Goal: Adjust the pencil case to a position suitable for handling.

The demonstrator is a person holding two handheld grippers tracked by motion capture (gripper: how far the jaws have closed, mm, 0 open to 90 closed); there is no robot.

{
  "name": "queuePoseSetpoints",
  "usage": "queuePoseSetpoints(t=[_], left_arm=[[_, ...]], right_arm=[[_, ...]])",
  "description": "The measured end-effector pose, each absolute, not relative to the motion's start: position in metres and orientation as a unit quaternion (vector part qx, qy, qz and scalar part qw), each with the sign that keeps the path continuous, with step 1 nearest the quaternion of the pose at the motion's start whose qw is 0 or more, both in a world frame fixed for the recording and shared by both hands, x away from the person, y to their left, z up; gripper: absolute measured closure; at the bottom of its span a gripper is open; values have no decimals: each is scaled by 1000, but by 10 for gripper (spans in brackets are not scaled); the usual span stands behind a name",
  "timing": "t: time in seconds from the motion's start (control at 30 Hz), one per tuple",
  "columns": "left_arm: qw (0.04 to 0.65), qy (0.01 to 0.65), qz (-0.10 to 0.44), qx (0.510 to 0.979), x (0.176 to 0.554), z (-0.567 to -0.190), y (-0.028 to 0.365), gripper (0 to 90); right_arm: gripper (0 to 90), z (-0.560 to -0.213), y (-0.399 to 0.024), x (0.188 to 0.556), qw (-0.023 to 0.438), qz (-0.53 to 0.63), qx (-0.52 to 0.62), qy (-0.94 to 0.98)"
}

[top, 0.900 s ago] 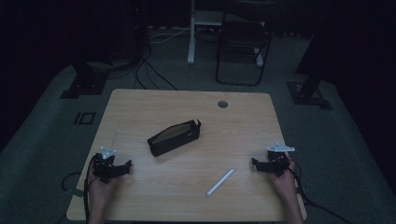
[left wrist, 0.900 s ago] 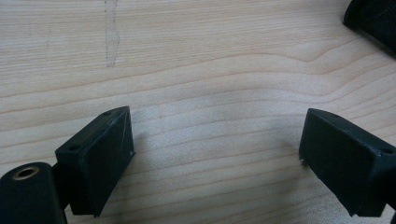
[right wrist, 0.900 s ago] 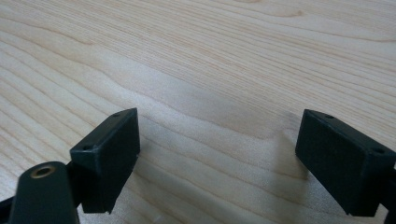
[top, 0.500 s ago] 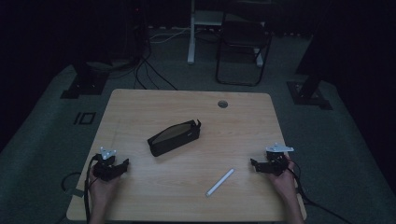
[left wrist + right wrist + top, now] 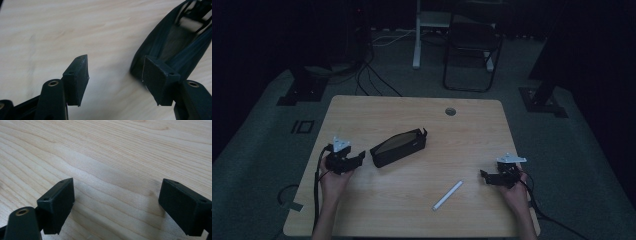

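The left tongs (image 5: 354, 159), spread wide, sat just beside the near end of the black pouch (image 5: 399, 146), which stretched away from them

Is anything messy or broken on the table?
Nothing looks broken or spilled. The black pouch lies slanted on the table with its top gaping open. The white stick lies loose and slanted too, apart from the pouch. Both the left hand-held gripper and the right hand-held gripper are open and hold nothing.
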State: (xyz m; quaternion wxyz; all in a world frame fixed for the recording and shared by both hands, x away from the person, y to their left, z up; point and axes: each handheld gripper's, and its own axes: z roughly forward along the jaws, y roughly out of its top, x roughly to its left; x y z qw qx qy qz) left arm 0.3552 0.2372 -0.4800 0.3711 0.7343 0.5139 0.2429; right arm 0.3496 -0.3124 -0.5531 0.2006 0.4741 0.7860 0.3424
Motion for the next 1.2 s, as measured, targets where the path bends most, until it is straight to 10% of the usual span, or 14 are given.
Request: queuePoseSetpoints(t=[1.2], left_arm=[[359,370,151,843,377,-498,154,699]], right_arm=[[131,-553,-312,350,200,342,474,786]])
